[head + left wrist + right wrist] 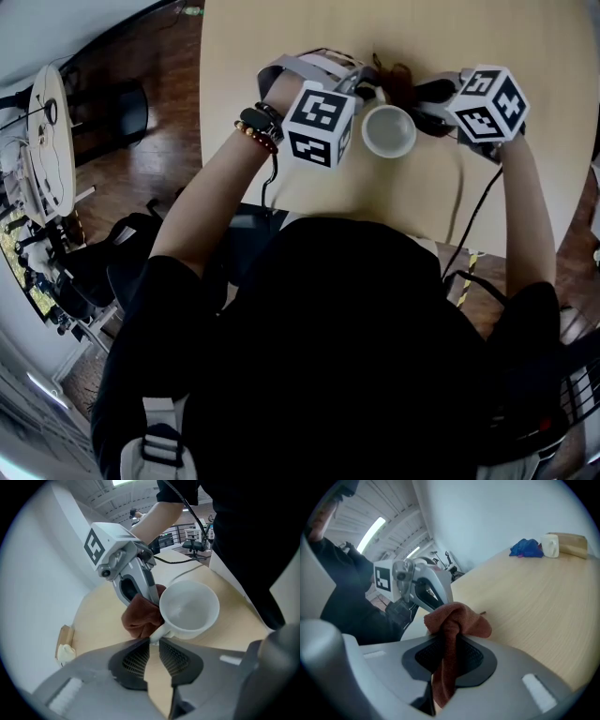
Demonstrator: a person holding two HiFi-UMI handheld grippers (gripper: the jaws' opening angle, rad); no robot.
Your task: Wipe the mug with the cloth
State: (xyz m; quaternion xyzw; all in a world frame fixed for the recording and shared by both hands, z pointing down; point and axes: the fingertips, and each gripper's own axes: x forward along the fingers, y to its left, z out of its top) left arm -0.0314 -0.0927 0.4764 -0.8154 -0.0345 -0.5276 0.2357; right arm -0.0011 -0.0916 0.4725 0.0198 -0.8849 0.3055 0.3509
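Observation:
A white mug [389, 131] stands upright on the pale wooden table [544, 37], between my two grippers. In the left gripper view the mug [190, 607] is empty, and my left gripper [153, 641] is shut on its handle. A rust-brown cloth [139, 617] touches the mug's outer wall on the handle side. My right gripper [449, 641] is shut on that cloth [458, 618], which bunches up above the pads and hangs down between them. The head view shows only a dark bit of cloth [401, 82] beyond the mug.
At the table's far edge lie a blue crumpled thing [526, 547], a white object [550, 545] and a brown paper bag [569, 542]. Cables [473, 211] run from the grippers back over the near edge. Black chairs [122, 262] stand on the wood floor at left.

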